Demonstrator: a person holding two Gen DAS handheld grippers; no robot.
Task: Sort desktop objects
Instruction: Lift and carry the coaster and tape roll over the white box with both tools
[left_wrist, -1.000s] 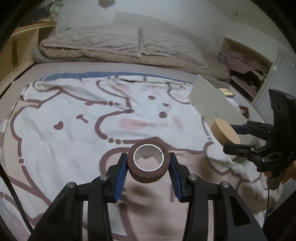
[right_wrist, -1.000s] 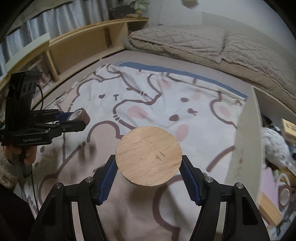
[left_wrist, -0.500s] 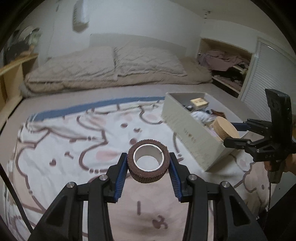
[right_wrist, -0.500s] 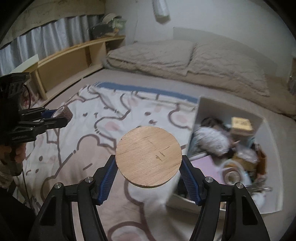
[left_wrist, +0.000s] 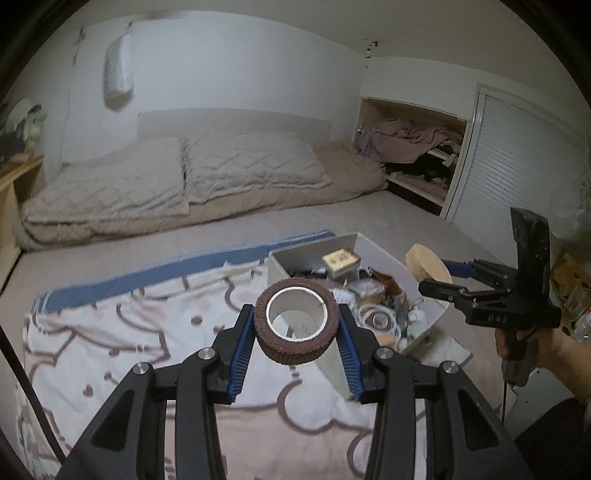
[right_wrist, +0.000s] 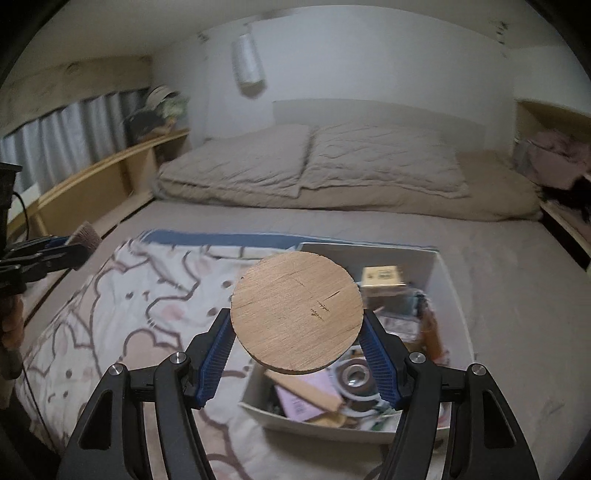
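My left gripper (left_wrist: 296, 334) is shut on a brown tape roll (left_wrist: 296, 325) with a white core, held in the air beside the white storage box (left_wrist: 306, 254). My right gripper (right_wrist: 297, 334) is shut on a round wooden disc (right_wrist: 296, 312), held above the near left part of the same box (right_wrist: 436, 262). In the left wrist view the right gripper (left_wrist: 443, 275) with the disc (left_wrist: 426, 264) hovers over the box's right side. In the right wrist view the left gripper (right_wrist: 70, 249) with the roll (right_wrist: 86, 236) is at far left.
The box holds several small items, among them a small wooden box (right_wrist: 382, 278) and a pink booklet (right_wrist: 299, 400). It sits on a cartoon-print blanket (left_wrist: 129, 321) on a bed. Beige pillows (left_wrist: 177, 177) lie behind, a wooden shelf (right_wrist: 92, 181) left, a closet (left_wrist: 413, 155) right.
Both grippers have risen and swung toward the box with their objects still held. The box's inside has come into view under both.
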